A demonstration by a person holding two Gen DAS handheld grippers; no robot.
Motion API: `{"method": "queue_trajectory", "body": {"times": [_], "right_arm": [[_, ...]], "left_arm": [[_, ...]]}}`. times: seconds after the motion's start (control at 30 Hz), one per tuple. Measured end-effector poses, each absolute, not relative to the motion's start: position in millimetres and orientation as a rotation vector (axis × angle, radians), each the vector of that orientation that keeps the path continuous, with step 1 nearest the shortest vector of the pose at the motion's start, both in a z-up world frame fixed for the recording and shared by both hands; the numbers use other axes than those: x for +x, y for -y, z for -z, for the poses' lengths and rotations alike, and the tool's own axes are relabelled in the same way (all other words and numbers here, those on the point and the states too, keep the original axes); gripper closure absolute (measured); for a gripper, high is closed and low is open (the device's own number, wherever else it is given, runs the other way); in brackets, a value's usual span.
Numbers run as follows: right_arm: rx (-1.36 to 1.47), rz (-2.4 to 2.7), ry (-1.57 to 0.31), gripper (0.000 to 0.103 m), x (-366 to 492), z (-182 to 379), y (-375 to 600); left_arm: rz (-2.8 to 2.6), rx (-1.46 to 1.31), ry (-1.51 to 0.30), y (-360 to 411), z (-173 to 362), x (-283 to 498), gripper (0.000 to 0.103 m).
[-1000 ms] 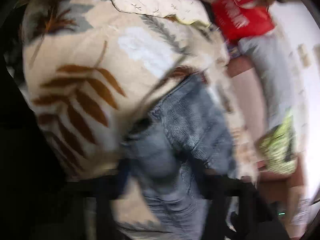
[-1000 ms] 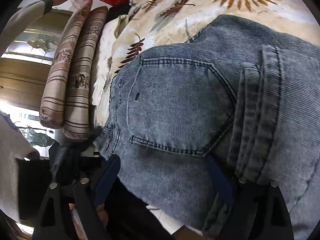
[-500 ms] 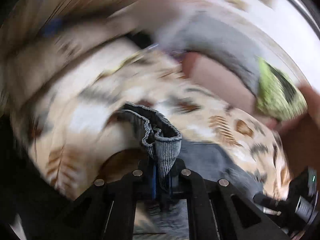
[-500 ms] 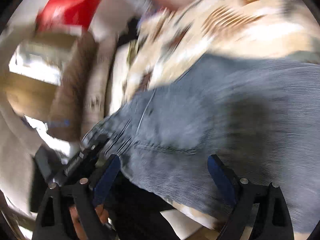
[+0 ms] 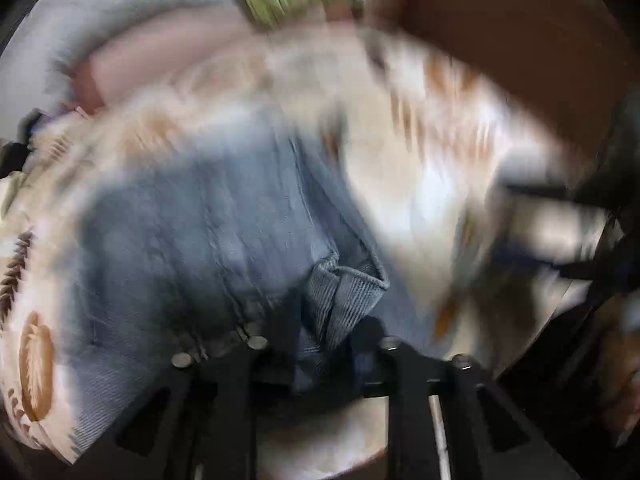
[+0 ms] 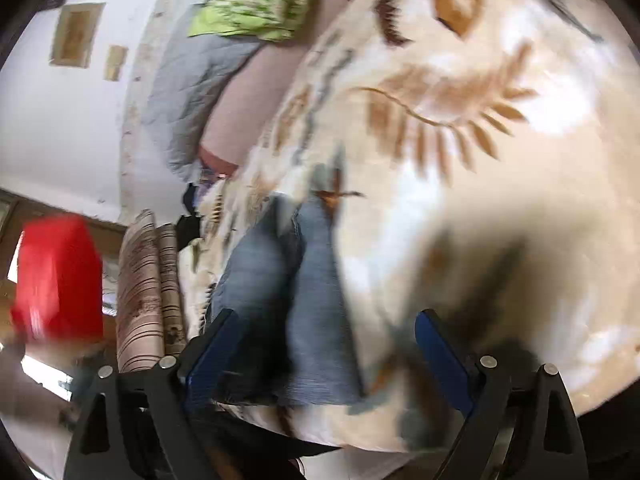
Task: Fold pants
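Note:
The grey-blue denim pants (image 5: pixel 192 240) lie on a cream blanket with brown leaf prints (image 5: pixel 420 152). My left gripper (image 5: pixel 324 340) points down at them with a bunched hem of the pants (image 5: pixel 344 292) standing up between its fingers; its jaws are opening and the cloth still fills the gap. The picture is heavily blurred. In the right wrist view the pants (image 6: pixel 316 280) run away from me as a narrow strip. My right gripper (image 6: pixel 324 348) hovers over their near end, wide open, its blue pads (image 6: pixel 436 348) clear of the cloth.
The blanket (image 6: pixel 480 200) covers a bed. Striped rolled cushions (image 6: pixel 144 292) and a red bag (image 6: pixel 60 276) are at the left. A grey quilt (image 6: pixel 184 92), a pink pillow (image 6: pixel 248 96) and green patterned cloth (image 6: pixel 260 0) lie by the white wall.
Both grippers swept fast across the bed. The left one clamped onto the pants' hem, rolled, and carried it over the pants. The right one stayed open and left the back pocket area.

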State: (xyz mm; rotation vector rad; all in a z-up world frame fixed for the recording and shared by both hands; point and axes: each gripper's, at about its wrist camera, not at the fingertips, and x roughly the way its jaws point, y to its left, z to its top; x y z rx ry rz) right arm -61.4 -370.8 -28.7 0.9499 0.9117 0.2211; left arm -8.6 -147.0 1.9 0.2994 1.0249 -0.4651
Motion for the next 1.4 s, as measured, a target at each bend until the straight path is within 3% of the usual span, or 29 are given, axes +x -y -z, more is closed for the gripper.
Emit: {"method": "queue_trajectory", "body": {"times": [0.07,0.1,0.23,0.3,0.47,0.63,0.67,0.73,0.77,0.8,0.83,0.87,1.1,1.33,1.4], "right_arm": [[0.952,-0.211,-0.946,0.011,-65,35,377],[0.946,-0.221,-0.942,0.011,-66,34,376],[0.930,-0.269,-0.906,0.011,-57,17,364],[0.912,-0.334,-0.906,0.011,-47,10,344],[0.881,-0.310,-1.066,0.011,-30,33,303],[0.853,-0.285,-1.082,0.014,-25,34,283],[0.823,-0.280,-1.088,0.024,-22,31,279],[0.741,-0.244,-1.146,0.031,-15,31,269],[0.732,-0.227,-1.174,0.043,-13,34,269],[0.713,-0.208,-1.182,0.066,-5,34,264],[0.644,-0.196,-1.175,0.078,-7,28,260],[0.618,-0.210,-1.165,0.082,-10,22,257],[0.205,-0.137,-1.061,0.086,-37,-25,211],[0.342,-0.125,-1.114,0.084,-44,32,233],[0.385,-0.147,-1.103,0.075,-48,28,237]], "left_arm": [[0.510,0.287,-0.939,140,-23,-22,0.068],[0.563,0.224,-0.939,128,-38,-25,0.056],[0.510,0.052,-0.795,60,-86,-32,0.027],[0.386,-0.018,-0.729,20,-98,-29,0.020],[0.110,-0.118,-0.846,-52,-65,6,0.020],[0.133,-0.060,-0.952,-43,-20,19,0.019],[0.129,-0.048,-0.938,-41,-17,17,0.019],[0.129,-0.038,-0.922,-41,-16,13,0.019],[0.132,-0.044,-0.927,-42,-16,13,0.019],[0.138,-0.058,-0.933,-45,-17,13,0.019],[0.145,-0.070,-0.938,-46,-13,16,0.019],[0.146,-0.084,-0.944,-48,-13,16,0.018],[0.140,-0.061,-0.937,-46,-20,13,0.017],[0.154,-0.048,-0.883,-33,-40,10,0.016],[0.107,0.120,-0.957,-10,-14,17,0.016]]}}
